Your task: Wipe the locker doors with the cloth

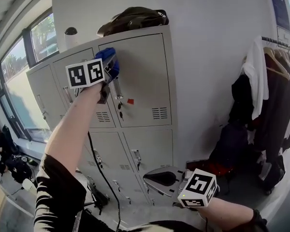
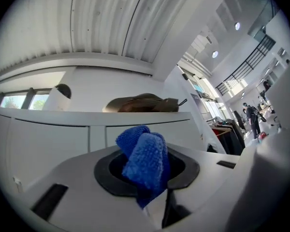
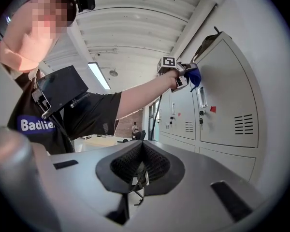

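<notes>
- Left gripper (image 1: pixel 108 70): fingers clenched on a blue cloth (image 1: pixel 108 58), upper centre-left of the head view. The cloth is pressed at the top left corner of the upper locker door (image 1: pixel 142 76).
- Right gripper (image 1: pixel 157 180): fingers closed on nothing, held low at lower centre, apart from the lockers.
- Step judged: wiping the top door, likely early in the task.
- To do it well: keep the cloth wad flat to the panel and sweep overlapping rows downward. Ease round the handle (image 1: pixel 117 88), key (image 1: pixel 119 105) and vent slots (image 1: pixel 159 112).
- Cloth: fuzzy microfibre, bunched in a soft fold.
- Doors: smooth pale grey painted metal, flat rectangles.
</notes>
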Demonstrator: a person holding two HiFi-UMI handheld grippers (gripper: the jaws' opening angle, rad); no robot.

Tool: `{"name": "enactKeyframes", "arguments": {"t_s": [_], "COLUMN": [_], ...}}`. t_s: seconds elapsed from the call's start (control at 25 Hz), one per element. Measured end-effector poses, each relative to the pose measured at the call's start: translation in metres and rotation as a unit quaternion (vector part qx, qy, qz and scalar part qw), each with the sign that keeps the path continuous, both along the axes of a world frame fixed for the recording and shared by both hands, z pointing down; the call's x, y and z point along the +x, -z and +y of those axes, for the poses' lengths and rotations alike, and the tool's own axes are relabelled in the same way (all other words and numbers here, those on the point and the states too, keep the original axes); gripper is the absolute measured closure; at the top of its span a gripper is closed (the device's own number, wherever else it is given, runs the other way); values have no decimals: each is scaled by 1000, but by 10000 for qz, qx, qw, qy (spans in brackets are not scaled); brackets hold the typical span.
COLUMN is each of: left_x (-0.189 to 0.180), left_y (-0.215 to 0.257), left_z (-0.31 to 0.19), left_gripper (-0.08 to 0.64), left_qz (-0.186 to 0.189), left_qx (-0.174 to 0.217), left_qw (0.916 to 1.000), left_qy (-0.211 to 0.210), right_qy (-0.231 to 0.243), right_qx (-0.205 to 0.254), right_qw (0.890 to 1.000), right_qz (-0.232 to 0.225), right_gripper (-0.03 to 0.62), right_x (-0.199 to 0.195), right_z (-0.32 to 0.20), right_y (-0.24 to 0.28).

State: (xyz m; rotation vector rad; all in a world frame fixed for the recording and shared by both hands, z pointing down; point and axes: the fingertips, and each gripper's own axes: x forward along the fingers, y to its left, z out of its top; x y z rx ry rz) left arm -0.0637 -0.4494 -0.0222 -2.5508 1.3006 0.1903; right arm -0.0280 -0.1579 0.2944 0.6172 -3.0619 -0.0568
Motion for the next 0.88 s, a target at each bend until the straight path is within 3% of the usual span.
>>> {"name": "enactKeyframes", "arguments": {"t_s": [0.16, 0.36, 0.6, 0.88], "left_x": [-33, -22, 33, 124], "left_y": [-8, -23, -32, -41], "left_z": [-20, -29, -17, 5], "left_gripper": [437, 437, 437, 437], "left_qz": [238, 356, 66, -146], "left_qx": [-66, -71, 22, 99], "left_qw": [9994, 9992, 9995, 9941], "left_qy": [233, 141, -299, -1074], "right_qy": [174, 110, -20, -190], "right_qx": [5, 4, -136, -125], "right_qw": [9998, 9998, 9997, 9994], "right_qz": [-64, -166, -210, -269], "right_gripper": [588, 588, 588, 588], "right_x": [-11, -7, 3, 10], "right_z": [4, 2, -3, -6], "right_y": [0, 3, -5, -9]}}
